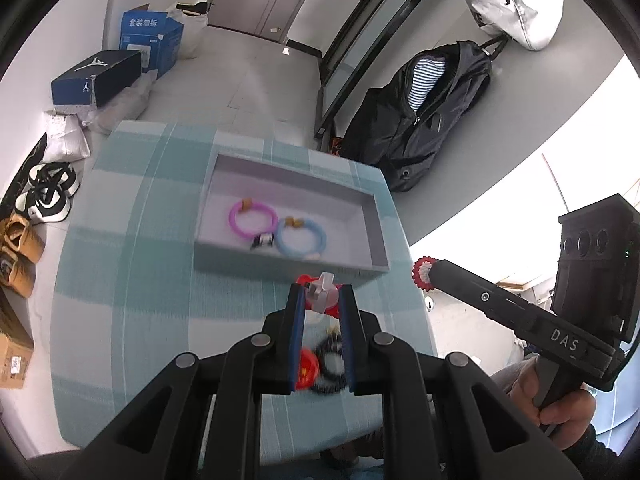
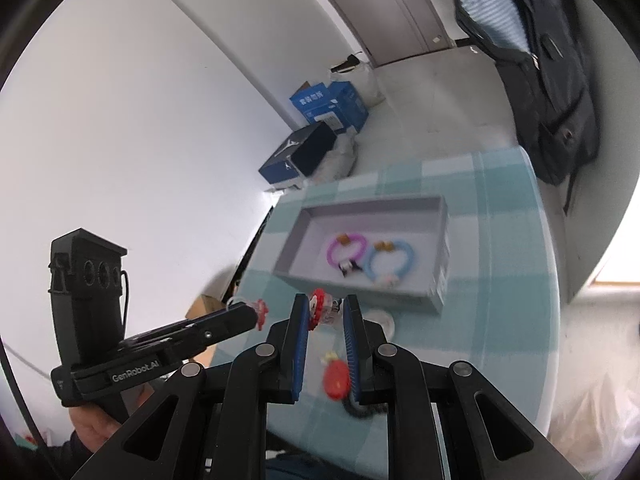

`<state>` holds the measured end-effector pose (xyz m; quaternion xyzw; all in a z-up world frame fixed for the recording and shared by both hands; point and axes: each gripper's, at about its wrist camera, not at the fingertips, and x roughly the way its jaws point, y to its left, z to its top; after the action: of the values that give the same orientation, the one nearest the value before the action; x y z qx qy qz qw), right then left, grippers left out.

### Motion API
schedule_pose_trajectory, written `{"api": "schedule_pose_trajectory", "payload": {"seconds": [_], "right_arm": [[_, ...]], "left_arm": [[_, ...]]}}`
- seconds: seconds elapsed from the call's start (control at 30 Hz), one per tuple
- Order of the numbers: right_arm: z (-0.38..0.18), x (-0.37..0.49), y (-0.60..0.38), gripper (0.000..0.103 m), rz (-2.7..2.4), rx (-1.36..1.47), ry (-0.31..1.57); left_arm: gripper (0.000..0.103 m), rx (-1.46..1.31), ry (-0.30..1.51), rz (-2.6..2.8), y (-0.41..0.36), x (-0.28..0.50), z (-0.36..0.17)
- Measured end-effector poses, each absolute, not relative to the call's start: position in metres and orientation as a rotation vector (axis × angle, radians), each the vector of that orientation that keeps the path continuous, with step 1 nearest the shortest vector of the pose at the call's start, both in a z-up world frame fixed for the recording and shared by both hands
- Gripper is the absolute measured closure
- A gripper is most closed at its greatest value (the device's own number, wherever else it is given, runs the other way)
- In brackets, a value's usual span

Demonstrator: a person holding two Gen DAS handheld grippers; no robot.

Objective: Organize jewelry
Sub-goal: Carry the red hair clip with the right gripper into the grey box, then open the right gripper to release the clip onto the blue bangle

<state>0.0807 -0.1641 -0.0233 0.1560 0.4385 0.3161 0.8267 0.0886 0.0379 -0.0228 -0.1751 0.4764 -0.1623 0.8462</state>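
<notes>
My left gripper [image 1: 322,294] is shut on a red and clear trinket [image 1: 320,300], held above the teal checked tablecloth [image 1: 140,240]. My right gripper [image 2: 326,306] is shut on a red and white flower-shaped trinket [image 2: 318,308]; it also shows from the side as the right gripper [image 1: 434,276]. The left gripper [image 2: 256,314] appears beside it. Just beyond both lies a grey open box [image 1: 372,220] holding a pink bracelet [image 1: 236,224] and a blue bracelet [image 1: 320,240]. Under the fingers on the cloth lie a red ornament [image 2: 336,378] and a black beaded bracelet [image 1: 332,376].
The table's right edge [image 1: 416,280] runs close by the box. On the floor to the left are shoe boxes [image 1: 96,76] and shoes [image 1: 48,192]. A black jacket [image 1: 420,120] hangs beyond the table. A person's hand [image 1: 560,404] holds the right gripper's handle.
</notes>
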Motion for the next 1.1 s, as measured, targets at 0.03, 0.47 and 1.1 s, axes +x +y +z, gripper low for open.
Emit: {"api": "schedule_pose_trajectory", "payload": {"seconds": [0.03,0.47,1.1], "right_arm": [[-0.022,0.086,-0.163,0.087,0.674,0.331,0.933],[-0.021,0.149,-0.148,0.087,0.676,0.306,0.961],[-0.064,0.174,-0.148,0.087,0.632,0.361,1.076]], "left_arm": [[0.091,-0.37,1.008,-0.343,0.039,0.091,-0.022],[0.091,-0.273,1.044,-0.385,0.025,0.146,-0.02],[0.091,-0.387,1.114,-0.391,0.037,0.17,-0.057]]}}
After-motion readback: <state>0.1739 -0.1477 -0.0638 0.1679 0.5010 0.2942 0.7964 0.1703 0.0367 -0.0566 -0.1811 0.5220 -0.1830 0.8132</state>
